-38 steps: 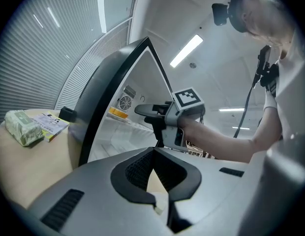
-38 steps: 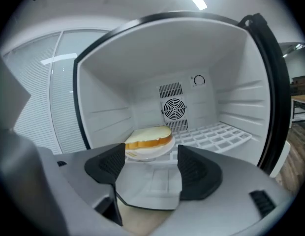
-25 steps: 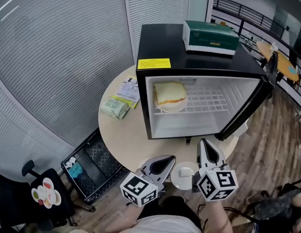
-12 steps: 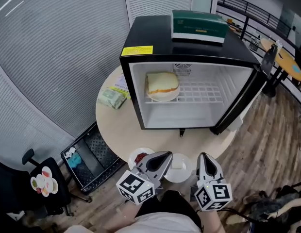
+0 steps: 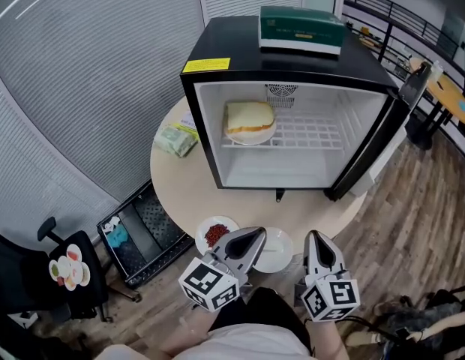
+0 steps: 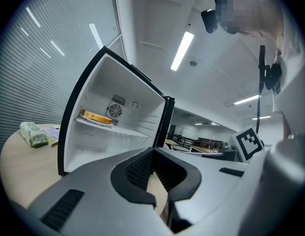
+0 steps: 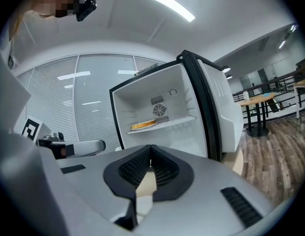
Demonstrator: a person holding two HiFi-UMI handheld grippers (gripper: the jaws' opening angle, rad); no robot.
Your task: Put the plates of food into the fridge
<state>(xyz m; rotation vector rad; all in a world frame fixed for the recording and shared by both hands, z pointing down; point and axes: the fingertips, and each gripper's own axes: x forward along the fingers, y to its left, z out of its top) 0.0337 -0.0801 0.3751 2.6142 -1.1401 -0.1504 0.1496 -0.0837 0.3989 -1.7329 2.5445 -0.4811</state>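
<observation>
On the near edge of the worktop: two plates not yet stored.
- White plate: lies between your two hand-held grippers. Its left rim is under the tip of your left hand-held gripper; your right hand-held gripper is just right of it.
- Plate of red food: just left of the left one.
- Jaws: both pairs pressed together, holding nothing.
- Fridge: open, at the far side; sandwich plate already on its shelf.
- Judgement: your left hand is nearer both plates; they are round, with no long axis.
</observation>
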